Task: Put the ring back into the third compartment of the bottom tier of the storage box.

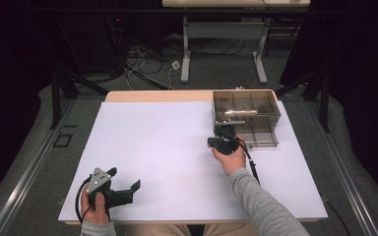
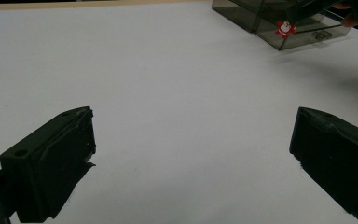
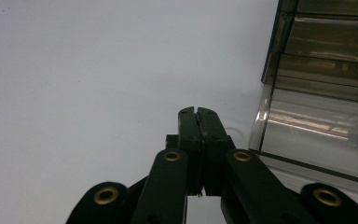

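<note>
Smoky clear box (image 3: 321, 93) just right of closed right hand-held gripper (image 3: 198, 112)

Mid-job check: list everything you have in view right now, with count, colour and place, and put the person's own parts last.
Compartment box: one, smoky clear plastic with dividers, far right part of the table, next to the right gripper.
Star sticker: one, red and white, on the box's wall in the left gripper view.
White sheet: one, covers most of the tabletop.
Table: one, light wood edge showing at the far side.
Second table frame: one, white legs, on the floor behind.
Floor cables: several, white and black, behind the table.
Left gripper: one, black, near left corner, jaws wide open, nothing between them.
Right gripper: one, black, at the box's near left corner, jaws shut together.
Hands: two, one on each gripper; grey sleeve on the right arm.
</note>
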